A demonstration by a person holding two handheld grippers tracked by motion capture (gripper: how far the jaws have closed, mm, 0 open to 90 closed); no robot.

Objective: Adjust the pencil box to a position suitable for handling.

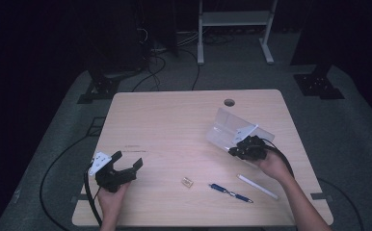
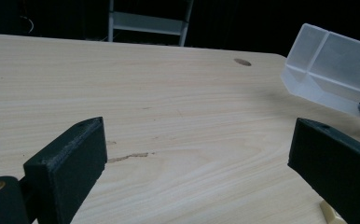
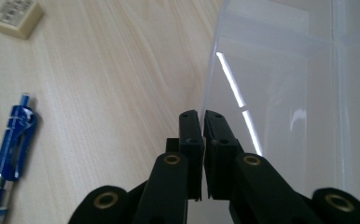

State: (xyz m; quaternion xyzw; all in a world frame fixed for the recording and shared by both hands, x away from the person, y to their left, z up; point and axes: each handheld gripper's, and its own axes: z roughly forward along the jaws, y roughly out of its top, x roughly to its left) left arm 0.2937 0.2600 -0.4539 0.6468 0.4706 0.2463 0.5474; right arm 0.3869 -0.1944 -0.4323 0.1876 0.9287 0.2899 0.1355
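Clear plastic makes the one box (image 1: 232,129) on the table (image 1: 174,120) — it has a divider inside, is tilted with one edge lifted, and sits near the round hole (image 1: 229,102) in the tabletop, on the person's side of it and a little to the right.

The right gripper (image 1: 244,147) has its jaws pressed together on the thin wall of the box; in the right gripper view that wall (image 3: 225,70) runs up from between the closed fingers (image 3: 190,135). The left gripper (image 1: 126,161) rests well apart from the box, to its left, and its jaws stand wide open with nothing between them; its fingers (image 2: 71,163) frame bare wood.

Counted: one box, two grippers, one blue pen (image 1: 230,192), one white pen (image 1: 257,186), one eraser (image 1: 188,182). All three small things lie between the box and the near table edge, the eraser farthest left, the white pen just below the right hand.

Open room is large — the whole stretch left of the box up to the far edge is free wood, and the box keeps away from the right edge.

The eraser (image 3: 17,17) carries a printed label, too blurred to read. A faint line of print (image 1: 133,150) lies on the wood near the left gripper, also not readable.
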